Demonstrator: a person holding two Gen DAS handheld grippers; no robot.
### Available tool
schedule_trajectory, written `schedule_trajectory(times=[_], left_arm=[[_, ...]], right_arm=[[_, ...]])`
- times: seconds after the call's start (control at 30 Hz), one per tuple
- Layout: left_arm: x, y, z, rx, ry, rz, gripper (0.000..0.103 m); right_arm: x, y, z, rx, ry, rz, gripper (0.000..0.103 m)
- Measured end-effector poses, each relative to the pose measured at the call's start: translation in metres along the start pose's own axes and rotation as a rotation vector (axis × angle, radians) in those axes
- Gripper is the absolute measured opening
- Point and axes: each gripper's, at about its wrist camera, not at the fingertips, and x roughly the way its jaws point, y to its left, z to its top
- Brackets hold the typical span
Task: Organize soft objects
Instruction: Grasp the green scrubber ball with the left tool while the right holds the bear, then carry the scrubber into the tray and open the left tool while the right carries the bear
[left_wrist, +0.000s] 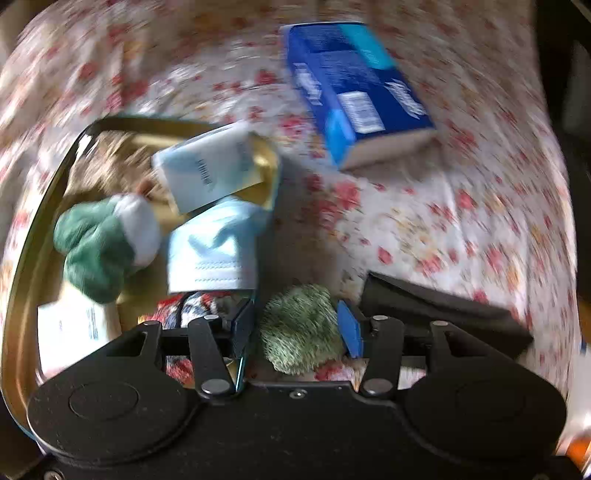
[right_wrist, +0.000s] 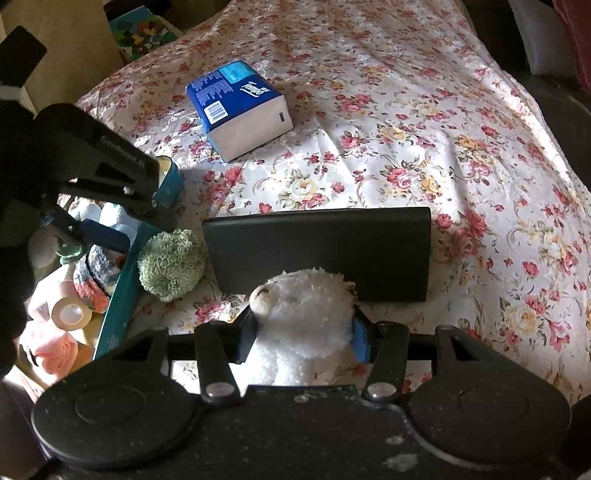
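A: What has the right gripper (right_wrist: 303, 332) got?

B: Its fingers (right_wrist: 246, 339) are closed on a white plush bear (right_wrist: 306, 314), pressing it from both sides. The bear sits just in front of a black flat case (right_wrist: 321, 247) lying on the floral cloth (right_wrist: 424, 147).

A: And the left gripper (left_wrist: 295, 328)?

B: Its fingers (left_wrist: 351, 328) stand apart with a green fuzzy ball (left_wrist: 299, 325) between them. The left-wrist view is blurred, so I cannot tell whether they touch it. In the right-wrist view the same ball (right_wrist: 171, 264) lies on the cloth just beside the case, against the outer wall of a teal tin (right_wrist: 122, 291).

A: What is in the tin?

B: Seen from the left wrist, its gold inside (left_wrist: 33, 258) holds a green and white plush (left_wrist: 103, 243), a pale blue face mask (left_wrist: 214, 251) and a light tissue pack (left_wrist: 207, 170). From the right wrist, pink soft pieces (right_wrist: 55, 350) and a tape roll (right_wrist: 70, 314) also show there.

A: Anything beyond the case?

B: A blue Tempo tissue pack (right_wrist: 240, 107) lies on the cloth, well apart from the case, on its far side.
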Motion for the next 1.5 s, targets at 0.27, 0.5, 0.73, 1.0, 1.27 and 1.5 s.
schedule_trajectory(times=[0.27,0.5,0.73,1.0,1.27,1.5], left_arm=[[-0.009,-0.017,-0.014,0.348,-0.065,0.044,0.050],[-0.001,-0.026,-0.016,0.530,-0.064,-0.038,0.050],[0.013,-0.034,-0.033,0.687,-0.020,-0.034,0.055],[0.028,-0.039,-0.027,0.707,-0.032,0.026,0.062],[0.038,-0.037,-0.020,0.676,-0.031,0.056,0.053],[0.023,-0.019,-0.015,0.584,-0.044,-0.001,0.047]], right_arm=[[-0.003,0.000,0.001,0.036,-0.009,0.032,0.051],[-0.006,0.000,0.000,0.041,-0.009,0.052,0.051],[-0.004,-0.003,0.000,0.065,-0.003,0.074,0.051],[-0.001,0.000,0.000,0.061,0.001,0.086,0.051],[0.005,-0.005,0.001,0.087,0.013,0.105,0.051],[0.008,-0.005,0.001,0.097,0.010,0.102,0.051]])
